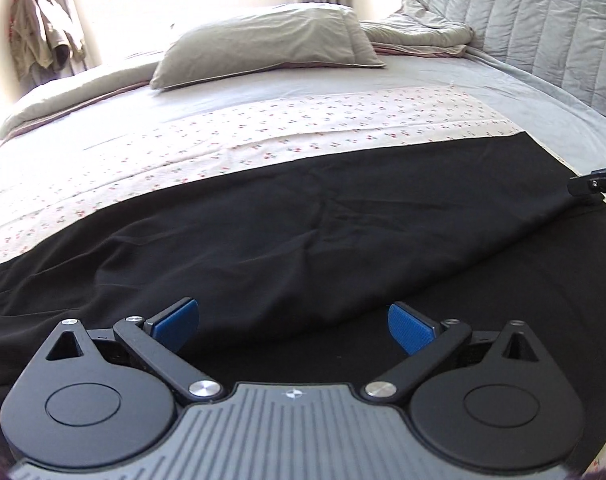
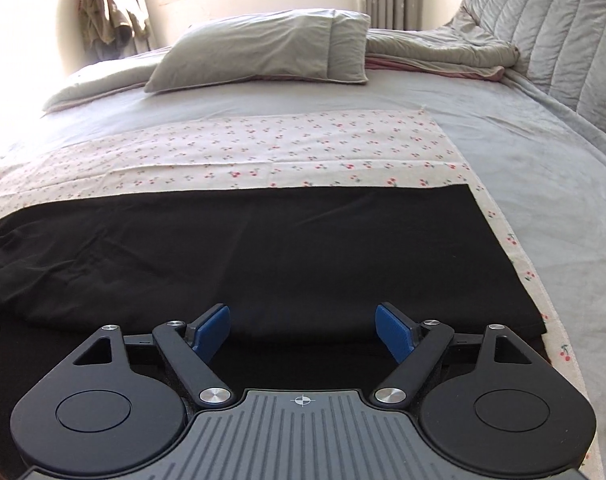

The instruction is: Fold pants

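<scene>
Black pants (image 1: 303, 216) lie spread across a white cloth with small red flowers (image 1: 263, 136) on the bed. My left gripper (image 1: 293, 326) hovers just over the near part of the pants, its blue pads wide apart and nothing between them. In the right wrist view the pants (image 2: 283, 248) show a straight far edge and a squared right end. My right gripper (image 2: 301, 330) is open above the near edge of the pants, with only flat fabric below the gap. A tip of the right gripper (image 1: 595, 184) shows at the right edge of the left wrist view.
A grey pillow (image 2: 263, 52) lies at the far side of the bed, with a rumpled grey quilt (image 2: 443, 54) beside it. A padded grey headboard (image 2: 551, 32) rises at the right. Clothes (image 1: 43, 36) hang at the back left by the bright window.
</scene>
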